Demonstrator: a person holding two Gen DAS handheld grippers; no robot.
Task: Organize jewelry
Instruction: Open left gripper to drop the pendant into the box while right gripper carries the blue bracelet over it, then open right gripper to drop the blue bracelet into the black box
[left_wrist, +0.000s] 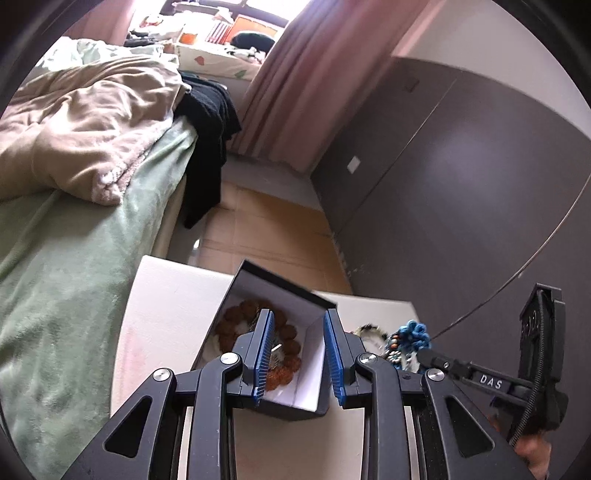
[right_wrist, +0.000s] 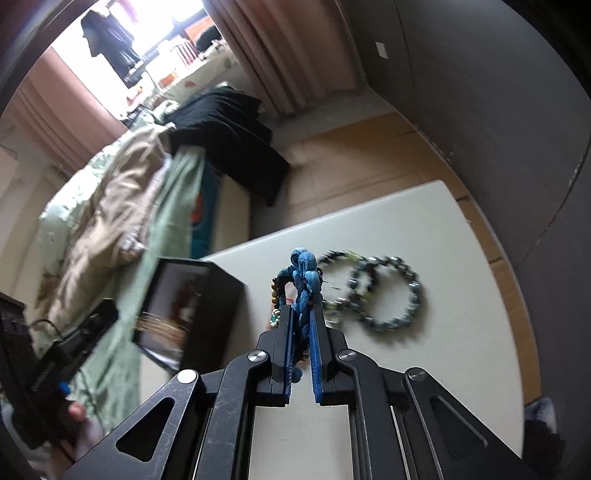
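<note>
A white tabletop beside a bed with a green cover carries the jewelry being sorted. Near its left edge stands a black box, open at the top, white inside, with a bracelet of rough brown beads lying on its floor.

The left gripper reaches over the box, its blue-padded jaws part-way apart, one finger inside the opening and the other over the right wall; nothing is seen pressed between them, though whether a pad touches the wall cannot be told.

To the right of the box, nearer the middle of the tabletop, the right gripper holds its jaws nearly closed on a blue braided cord, whose knotted end rises above the fingertips, with a strand of small mixed beads hanging at its left side. The cord's long axis runs along the fingers, away from the hand.

Past it, toward the tabletop's right edge, two dark beaded bracelets lie overlapping, blurred.

The box lies to the left of the gripped piece, so the carry would appear to be a short crossing leftward into the opening, where the left gripper already stands close by.
</note>
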